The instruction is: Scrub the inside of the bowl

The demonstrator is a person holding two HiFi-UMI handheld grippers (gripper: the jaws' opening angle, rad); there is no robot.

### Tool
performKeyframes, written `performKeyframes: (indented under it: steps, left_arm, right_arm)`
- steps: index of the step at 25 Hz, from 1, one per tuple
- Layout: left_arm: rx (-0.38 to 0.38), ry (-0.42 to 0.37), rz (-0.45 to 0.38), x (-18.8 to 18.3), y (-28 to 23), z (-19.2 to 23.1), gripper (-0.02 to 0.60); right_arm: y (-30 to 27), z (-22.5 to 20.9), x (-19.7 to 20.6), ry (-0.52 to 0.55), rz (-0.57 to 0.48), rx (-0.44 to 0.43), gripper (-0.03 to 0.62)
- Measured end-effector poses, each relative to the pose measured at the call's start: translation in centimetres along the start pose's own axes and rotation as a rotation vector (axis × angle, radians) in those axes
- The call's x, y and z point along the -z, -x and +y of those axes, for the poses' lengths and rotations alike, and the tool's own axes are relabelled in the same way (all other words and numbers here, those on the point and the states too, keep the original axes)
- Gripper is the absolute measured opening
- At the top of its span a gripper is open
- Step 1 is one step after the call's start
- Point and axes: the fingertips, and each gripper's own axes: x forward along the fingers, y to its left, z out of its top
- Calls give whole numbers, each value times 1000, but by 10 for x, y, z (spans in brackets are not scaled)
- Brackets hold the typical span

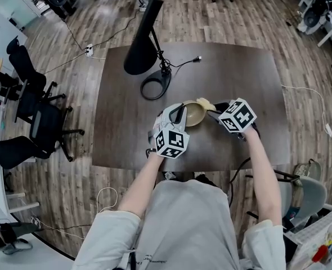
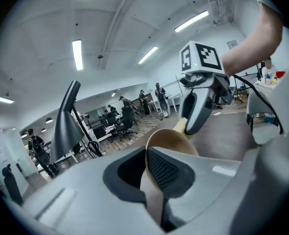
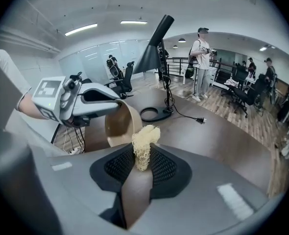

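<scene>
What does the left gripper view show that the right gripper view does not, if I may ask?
Only the left gripper view: the left gripper with its jaws shut on the near rim of the bowl, and the right gripper from the front with its marker cube.
Only the right gripper view: the right gripper's jaws clamping the yellow fibrous scrubber, plus the lamp's ring base and a plug lying on the table.
Both: the tan bowl, the scrubber, the black desk lamp and the dark table.
</scene>
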Motion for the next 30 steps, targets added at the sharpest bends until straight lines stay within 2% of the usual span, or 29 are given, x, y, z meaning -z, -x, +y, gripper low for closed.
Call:
performKeyframes:
  steps: [6, 9, 16, 19, 22, 30]
  left_arm:
    - [-23, 226, 0, 12, -1, 18, 15]
    - [-31, 301, 4, 18, 1, 24, 15]
    - [-74, 352, 2, 18, -2, 30, 15]
    - [-78, 401, -8, 14, -3, 30, 15]
    - [-73, 460, -22, 9, -5, 30, 15]
    - [-68, 536, -51, 1, -6, 28, 15]
  right_arm:
    - [-11, 10, 7, 77, -16, 51, 110]
    - [-16, 17, 14, 93, -27, 63, 110]
    - [-37, 36, 29, 33, -78, 49, 110]
    - [-45, 47, 27, -1, -121, 46, 110]
    - [-54, 58, 17, -39, -195, 65, 110]
    - [-65, 82, -16, -170, -418, 105, 110]
